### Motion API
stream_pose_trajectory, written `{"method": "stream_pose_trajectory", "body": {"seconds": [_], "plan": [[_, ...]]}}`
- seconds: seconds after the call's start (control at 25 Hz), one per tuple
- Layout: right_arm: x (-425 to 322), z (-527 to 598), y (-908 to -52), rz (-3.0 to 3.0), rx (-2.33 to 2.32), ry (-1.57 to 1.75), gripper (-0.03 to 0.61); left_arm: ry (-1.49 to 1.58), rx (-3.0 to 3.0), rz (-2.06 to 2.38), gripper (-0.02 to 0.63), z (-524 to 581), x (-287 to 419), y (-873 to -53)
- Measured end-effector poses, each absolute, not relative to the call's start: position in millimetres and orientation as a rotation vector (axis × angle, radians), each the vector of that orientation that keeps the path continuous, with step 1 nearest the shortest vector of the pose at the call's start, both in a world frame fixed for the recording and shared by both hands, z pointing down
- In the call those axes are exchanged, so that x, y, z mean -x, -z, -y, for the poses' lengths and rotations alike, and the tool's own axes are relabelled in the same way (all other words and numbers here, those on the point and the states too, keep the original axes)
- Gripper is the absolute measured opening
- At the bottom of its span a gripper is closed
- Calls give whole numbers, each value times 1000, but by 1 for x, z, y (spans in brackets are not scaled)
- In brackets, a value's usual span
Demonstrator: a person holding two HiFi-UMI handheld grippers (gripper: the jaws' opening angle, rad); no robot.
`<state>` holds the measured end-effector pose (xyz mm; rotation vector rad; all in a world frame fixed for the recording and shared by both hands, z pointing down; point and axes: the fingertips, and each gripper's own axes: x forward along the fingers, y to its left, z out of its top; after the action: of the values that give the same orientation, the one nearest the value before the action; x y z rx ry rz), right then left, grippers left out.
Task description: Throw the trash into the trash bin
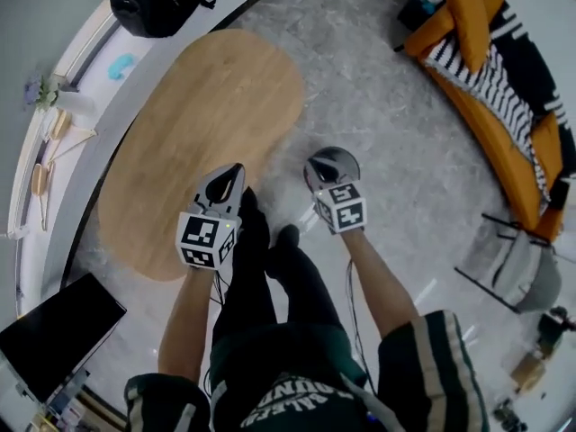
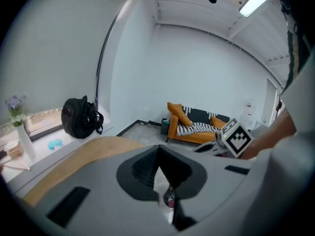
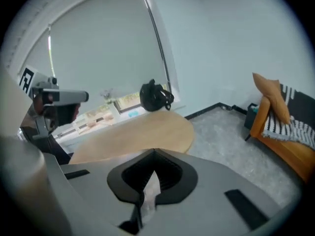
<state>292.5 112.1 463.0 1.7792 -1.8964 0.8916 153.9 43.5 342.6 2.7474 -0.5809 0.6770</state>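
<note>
Left gripper [image 2: 161,178] fingers clenched on a crumpled white wrapper with a red spot [image 2: 168,198]; right gripper [image 3: 150,178] fingers clenched on a crumpled white paper scrap [image 3: 147,196]. Pickup looks done (both held clear of the oval wooden tabletop [image 1: 207,124]); carry and drop left, no bin clearly seen.

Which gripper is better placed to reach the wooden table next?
Probably the left gripper: it sits at the edge of the table, while the right gripper is over the floor beside it.
</note>
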Motion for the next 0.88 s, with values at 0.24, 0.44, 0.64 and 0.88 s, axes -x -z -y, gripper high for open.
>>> {"method": "stream_pose_trajectory", "body": {"seconds": [0.24, 0.44, 0.64, 0.88], "plan": [[-229, -90, -273, 2118, -1836, -641, 0, -605, -2711, 748, 0, -51, -86, -216], [-179, -68, -153, 2225, -1799, -470, 0, -530, -2733, 871, 0, -44, -28, -139], [-129, -56, -84, 2318, -1792, -356, 0, -469, -2773, 944, 0, -34, 19, -89], [-96, -64, -55, 2331, -1830, -301, -2, -403, -2812, 980, 0, -29, 56, -54]]}}
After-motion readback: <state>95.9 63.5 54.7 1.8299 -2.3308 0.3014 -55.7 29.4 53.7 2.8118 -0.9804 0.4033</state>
